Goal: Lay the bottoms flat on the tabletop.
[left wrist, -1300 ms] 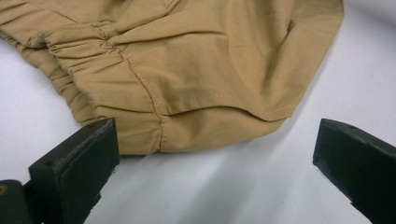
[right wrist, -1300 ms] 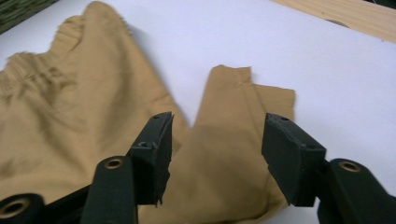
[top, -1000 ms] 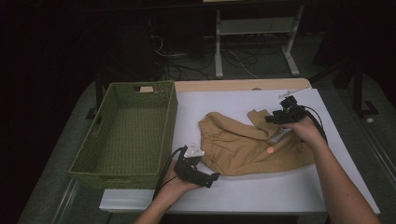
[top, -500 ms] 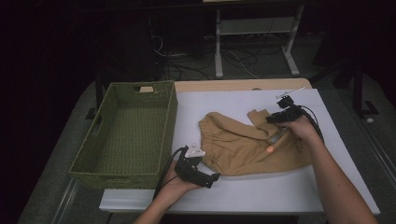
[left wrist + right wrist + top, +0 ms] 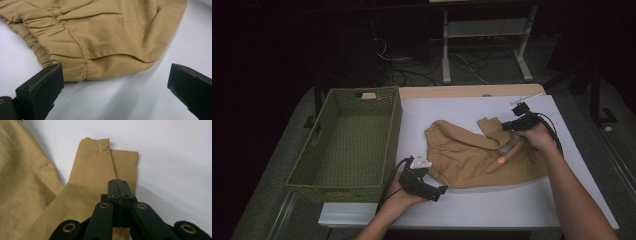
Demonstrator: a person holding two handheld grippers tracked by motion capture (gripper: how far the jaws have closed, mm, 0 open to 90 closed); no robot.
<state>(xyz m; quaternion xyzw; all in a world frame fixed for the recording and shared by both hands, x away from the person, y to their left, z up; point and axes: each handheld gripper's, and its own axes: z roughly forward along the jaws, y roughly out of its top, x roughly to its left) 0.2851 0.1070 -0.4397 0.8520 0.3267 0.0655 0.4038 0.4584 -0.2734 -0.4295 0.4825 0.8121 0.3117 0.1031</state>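
Your right tongs [image 5: 117,185] have just been closing, and their 2 jaws now stand pressed together over the tan trouser leg [image 5: 100,167]. In the right gripper view the jaw tips lie on the cloth just short of the leg's stitched hem; whether a fold of it is pinched between them you cannot tell from here. In the high view these tongs [image 5: 512,123] sit at the far right part of the tan trousers [image 5: 472,155], your hand behind them on the same side.

Your left tongs [image 5: 115,87] stand wide apart with nothing between the pads. In the left gripper view 1 jaw sits just beside the elastic waistband [image 5: 40,37] and the other is off the cloth, over bare white desk [image 5: 125,100]. In the high view they [image 5: 434,191] rest at the near edge of the trousers, by the waistband corner.

The trousers lie crumpled flat on the white desk [image 5: 452,110], with the folded leg at their far right. An olive woven basket [image 5: 314,187] stands just left of the trousers, near your left hand [image 5: 404,197].
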